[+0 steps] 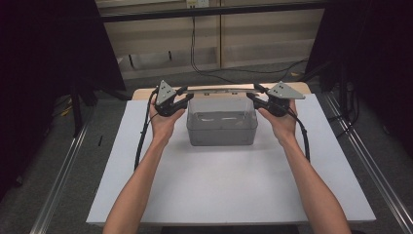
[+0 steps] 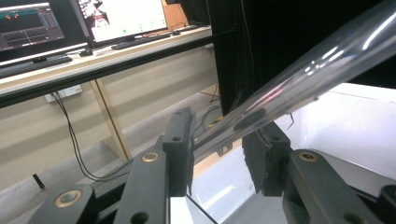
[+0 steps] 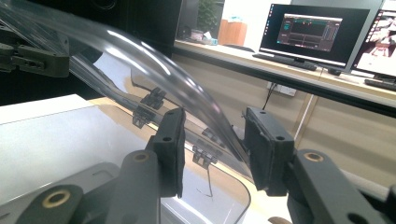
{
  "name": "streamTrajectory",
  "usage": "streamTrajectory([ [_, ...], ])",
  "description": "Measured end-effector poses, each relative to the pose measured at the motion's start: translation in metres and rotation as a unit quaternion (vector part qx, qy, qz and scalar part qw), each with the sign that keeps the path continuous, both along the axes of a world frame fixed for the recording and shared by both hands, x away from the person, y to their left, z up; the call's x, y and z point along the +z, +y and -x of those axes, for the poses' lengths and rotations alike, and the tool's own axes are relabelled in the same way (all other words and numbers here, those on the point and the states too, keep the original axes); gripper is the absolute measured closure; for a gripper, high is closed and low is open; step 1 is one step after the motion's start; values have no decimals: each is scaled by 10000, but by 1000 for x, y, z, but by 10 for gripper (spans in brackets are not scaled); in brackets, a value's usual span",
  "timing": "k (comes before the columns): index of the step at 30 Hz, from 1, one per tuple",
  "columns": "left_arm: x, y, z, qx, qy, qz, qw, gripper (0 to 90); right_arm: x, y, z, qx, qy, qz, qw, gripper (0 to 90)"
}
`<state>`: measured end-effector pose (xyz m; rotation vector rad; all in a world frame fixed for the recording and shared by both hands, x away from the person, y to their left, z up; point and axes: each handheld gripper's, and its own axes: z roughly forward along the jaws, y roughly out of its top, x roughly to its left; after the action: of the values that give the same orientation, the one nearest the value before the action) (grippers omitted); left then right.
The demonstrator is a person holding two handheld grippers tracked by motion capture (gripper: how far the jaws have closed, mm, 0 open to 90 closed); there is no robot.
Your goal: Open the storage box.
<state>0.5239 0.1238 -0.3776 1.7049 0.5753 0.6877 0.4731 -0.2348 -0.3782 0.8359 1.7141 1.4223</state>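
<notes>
A clear plastic box [image 1: 221,127] stands open at the back middle of the white table [image 1: 219,190]. Its clear lid [image 1: 221,90] hangs level just above and behind the box, held by its two ends. My left gripper [image 1: 186,96] is shut on the lid's left end, and my right gripper [image 1: 254,96] is shut on the right end. In the left gripper view the lid's [image 2: 327,56] edge runs down between the jaws of the left gripper [image 2: 222,140]. In the right gripper view the curved lid [image 3: 140,56] passes between the jaws of the right gripper [image 3: 215,140], and small clasps [image 3: 150,100] show on it.
Behind the table a desk carries monitors [image 3: 313,32] and a keyboard [image 2: 140,41]. Black cables [image 1: 204,68] lie on the floor past the table's far edge. Metal rails [image 1: 63,170] run along the floor on both sides. The person's forearms reach over the table's front half.
</notes>
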Motion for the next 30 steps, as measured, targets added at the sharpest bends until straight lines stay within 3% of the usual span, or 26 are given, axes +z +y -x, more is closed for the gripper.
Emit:
streamTrajectory([
  [3, 0, 0, -2, -12, 46, 110, 9999, 638, 2, 0, -3, 3, -6, 15, 10000, 595],
  [17, 6, 1, -13, -28, 63, -68, 10000, 683, -2, -2, -15, -32, -51, -143, 9999, 619],
  [27, 7, 3, -21, 75, 279, 110, 9995, 710, 2, -1, -25, -67, -9, -252, 9997, 612],
  [30, 5, 3, -23, 89, 310, 65, 9995, 723, -1, -3, -28, -85, 42, -326, 9994, 625],
])
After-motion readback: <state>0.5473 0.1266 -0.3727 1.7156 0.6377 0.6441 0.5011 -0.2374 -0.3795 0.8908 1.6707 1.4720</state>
